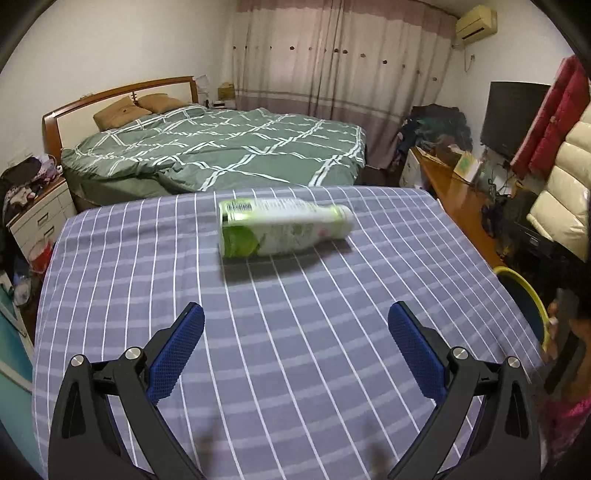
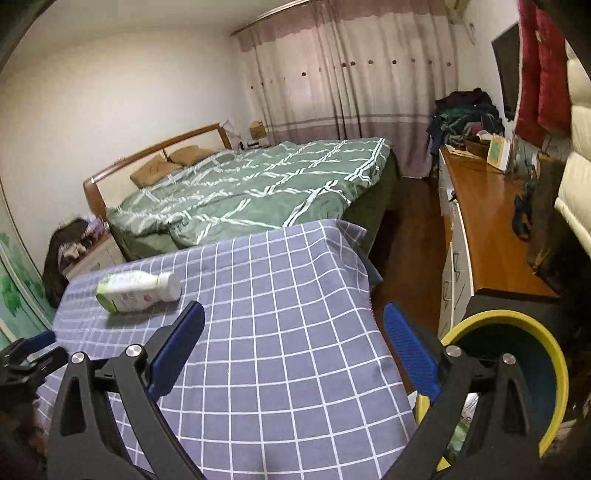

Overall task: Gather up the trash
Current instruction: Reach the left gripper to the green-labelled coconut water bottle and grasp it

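Ahead of the left gripper (image 1: 295, 325), a bottle (image 1: 280, 230) laid on its side on the checked cloth (image 1: 295, 369), both grippers spread wide, nothing held, right gripper (image 2: 293, 325) just beside the yellow-rimmed bin (image 2: 554, 373).

Home bedroom. Double bed (image 1: 221, 151) w/ green check duvet, 2 tan pillows (image 1: 127, 110), wood headboard (image 1: 122, 90). Full-length curtains (image 1: 332, 55), wall AC unit (image 1: 476, 22). Nightstand (image 1: 40, 210) w/ clutter by bed. Long wood dresser (image 2: 487, 229) w/ clothes pile (image 2: 465, 110), TV (image 1: 513, 114).
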A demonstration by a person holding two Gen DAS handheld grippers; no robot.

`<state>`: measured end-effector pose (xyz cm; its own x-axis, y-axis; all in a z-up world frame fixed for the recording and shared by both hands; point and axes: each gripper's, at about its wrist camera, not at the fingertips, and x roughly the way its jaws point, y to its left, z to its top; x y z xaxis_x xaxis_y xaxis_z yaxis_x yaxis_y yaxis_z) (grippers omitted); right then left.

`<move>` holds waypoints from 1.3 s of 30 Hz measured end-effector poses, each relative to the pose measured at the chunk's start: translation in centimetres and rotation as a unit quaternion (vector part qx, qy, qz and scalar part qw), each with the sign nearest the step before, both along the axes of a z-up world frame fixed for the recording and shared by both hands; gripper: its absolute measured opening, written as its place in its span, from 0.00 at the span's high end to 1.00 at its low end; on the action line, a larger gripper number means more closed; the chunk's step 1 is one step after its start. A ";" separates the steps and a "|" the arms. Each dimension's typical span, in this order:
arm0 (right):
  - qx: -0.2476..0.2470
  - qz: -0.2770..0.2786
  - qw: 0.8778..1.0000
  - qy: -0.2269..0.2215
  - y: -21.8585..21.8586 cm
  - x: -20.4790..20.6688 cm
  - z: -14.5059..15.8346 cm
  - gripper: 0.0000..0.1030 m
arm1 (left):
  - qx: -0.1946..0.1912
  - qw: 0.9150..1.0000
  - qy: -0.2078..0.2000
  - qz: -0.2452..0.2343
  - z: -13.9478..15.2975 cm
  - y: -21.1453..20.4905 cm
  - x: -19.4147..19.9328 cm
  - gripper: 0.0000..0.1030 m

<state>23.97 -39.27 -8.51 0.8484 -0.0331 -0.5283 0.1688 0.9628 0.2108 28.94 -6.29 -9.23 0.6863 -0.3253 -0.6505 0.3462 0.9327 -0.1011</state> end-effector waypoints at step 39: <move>0.041 -0.022 0.999 -0.014 -2.5 -0.7 0.1 0.09 | 0.071 0.985 0.011 -0.158 0.4 -8.0 5.7 0.05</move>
